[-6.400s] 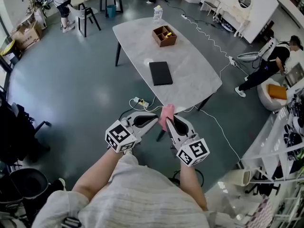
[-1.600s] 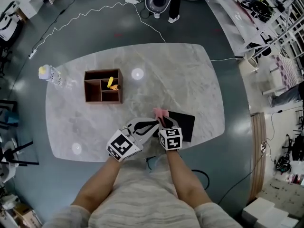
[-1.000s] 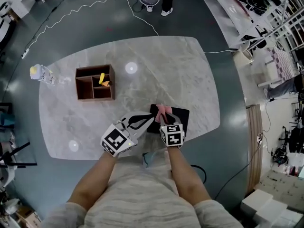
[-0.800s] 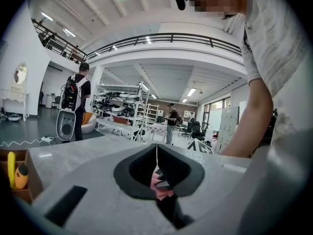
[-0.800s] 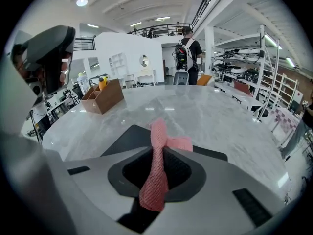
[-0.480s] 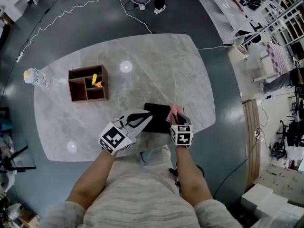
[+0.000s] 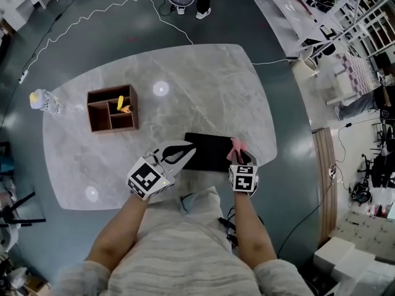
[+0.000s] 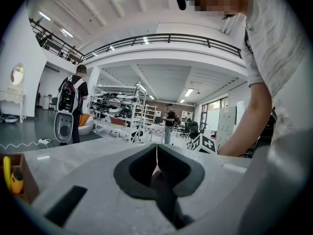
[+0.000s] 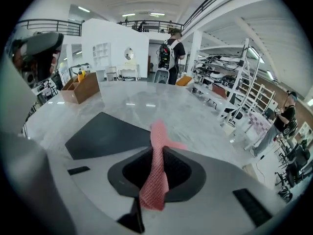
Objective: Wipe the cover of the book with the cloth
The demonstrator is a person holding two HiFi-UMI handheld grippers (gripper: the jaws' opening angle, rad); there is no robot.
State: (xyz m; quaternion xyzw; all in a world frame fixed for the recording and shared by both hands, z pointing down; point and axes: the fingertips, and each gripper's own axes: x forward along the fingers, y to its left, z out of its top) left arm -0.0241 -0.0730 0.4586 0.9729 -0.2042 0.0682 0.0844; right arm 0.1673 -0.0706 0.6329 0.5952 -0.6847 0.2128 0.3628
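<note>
My right gripper (image 7: 237,156) clamps the pink cloth (image 7: 235,147) at the book (image 7: 207,152)'s right edge, my left gripper (image 7: 187,148) shut, empty; wiping seems partway done.

Grey marble table (image 7: 203,85) carries a black book (image 7: 208,152), wooden box (image 7: 112,90), bottle (image 7: 44,102).

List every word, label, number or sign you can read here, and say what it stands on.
No words or numbers can be read.
Flat black book: cover shows no print.
Clear plastic bottle: label too small to read.
Black-and-white marker cubes: square patterns only, no letters.
</note>
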